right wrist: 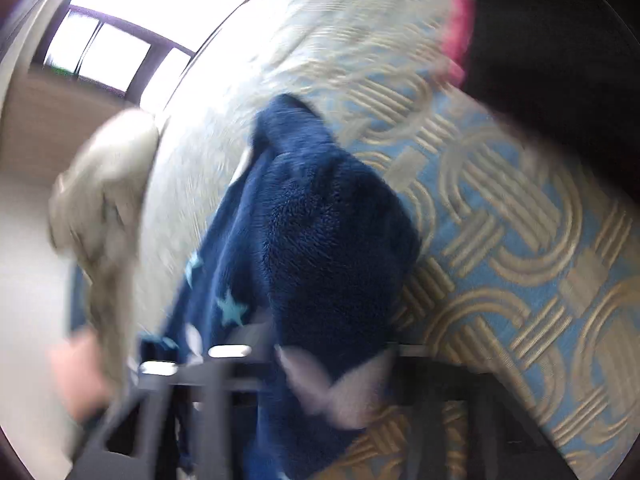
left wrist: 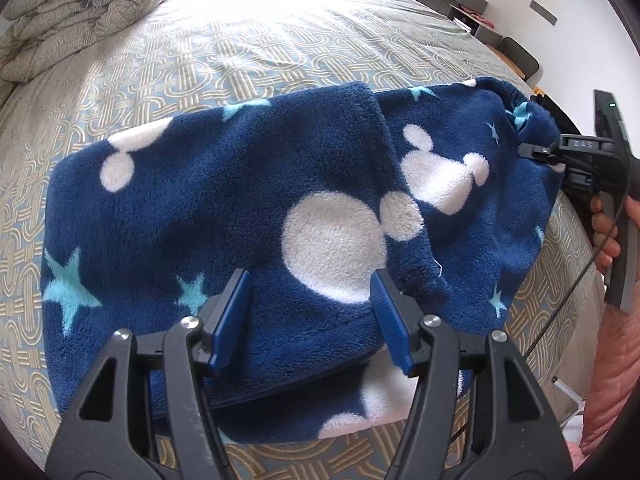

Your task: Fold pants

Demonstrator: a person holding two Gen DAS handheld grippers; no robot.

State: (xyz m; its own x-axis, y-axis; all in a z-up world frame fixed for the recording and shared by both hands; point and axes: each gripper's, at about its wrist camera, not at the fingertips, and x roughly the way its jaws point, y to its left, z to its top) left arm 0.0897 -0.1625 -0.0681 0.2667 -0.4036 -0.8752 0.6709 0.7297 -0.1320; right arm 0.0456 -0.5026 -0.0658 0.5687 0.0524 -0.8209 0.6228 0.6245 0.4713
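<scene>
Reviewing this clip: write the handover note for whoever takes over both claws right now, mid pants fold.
Left claw: open, hovering over the near edge of the pants, gripping nothing.
Right claw: at the pants' right end; its own view is motion-blurred, so its grip is unclear.
Pants: blue fleece, lying across the patterned bedspread, one layer already folded over another.
Done: at least one fold.
Left: probably finish the right-end fold, then flatten and square the bundle.

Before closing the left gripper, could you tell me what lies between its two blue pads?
In the left wrist view, the open left gripper has navy fleece pants between its pads, nothing else.
</scene>
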